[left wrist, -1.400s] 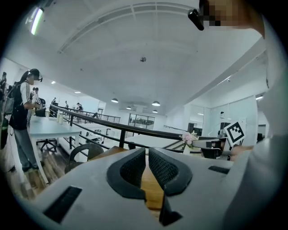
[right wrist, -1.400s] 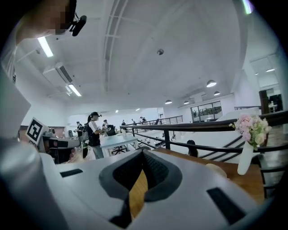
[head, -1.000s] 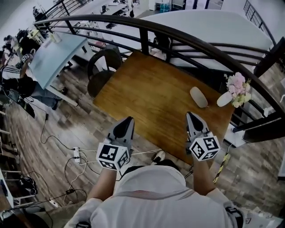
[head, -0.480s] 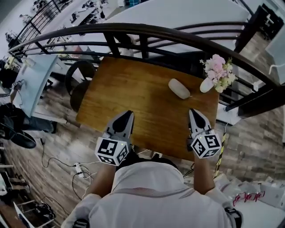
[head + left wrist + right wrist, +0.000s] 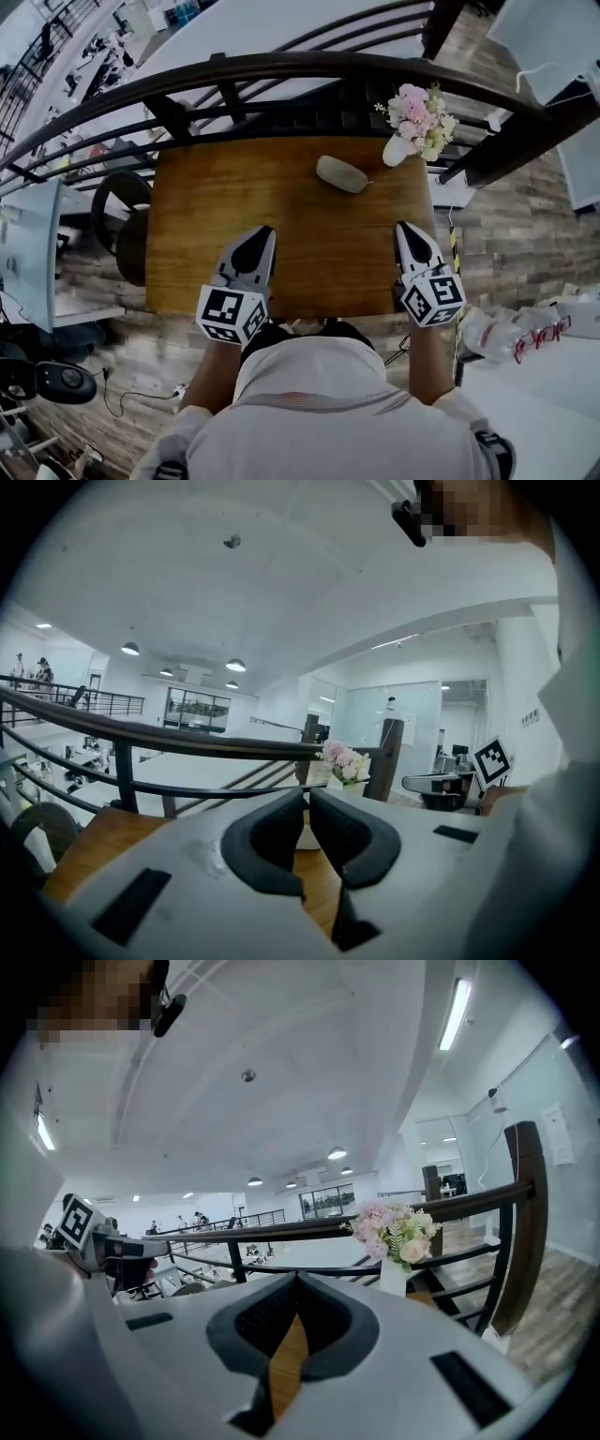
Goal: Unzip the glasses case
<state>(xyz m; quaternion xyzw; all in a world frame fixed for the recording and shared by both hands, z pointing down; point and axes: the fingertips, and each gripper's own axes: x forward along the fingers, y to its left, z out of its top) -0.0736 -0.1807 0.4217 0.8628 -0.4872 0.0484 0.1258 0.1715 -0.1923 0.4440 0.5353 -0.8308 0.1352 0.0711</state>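
View from above a person in a pale shirt (image 5: 319, 412) who stands at the near edge of a rectangular wooden table (image 5: 197, 225) with a smooth, warm brown top that shows its grain. The glasses case (image 5: 342, 174) lies on the far half of the table, toward the right and just short of the back edge. It is a smooth, grey, rounded oval with soft-looking edges. Its long axis runs roughly left to right across the table, with the right end tipped a little nearer the person. A small dark tab at that right end may be the zip pull, but it is too small to be sure.

The left gripper (image 5: 262, 232) and right gripper (image 5: 406, 228) are held over the near part of the table, well apart from the case and from each other, both pointing away from the person. Each is grey plastic with dark, curved rubbery pads and carries a cube with black-and-white square markers. In both gripper views the tips are pressed together with nothing between them.

A white vase (image 5: 397, 150) of pink and cream flowers (image 5: 419, 114) stands at the far right corner, near the case. A dark, curved metal railing (image 5: 281, 70) runs behind the table.
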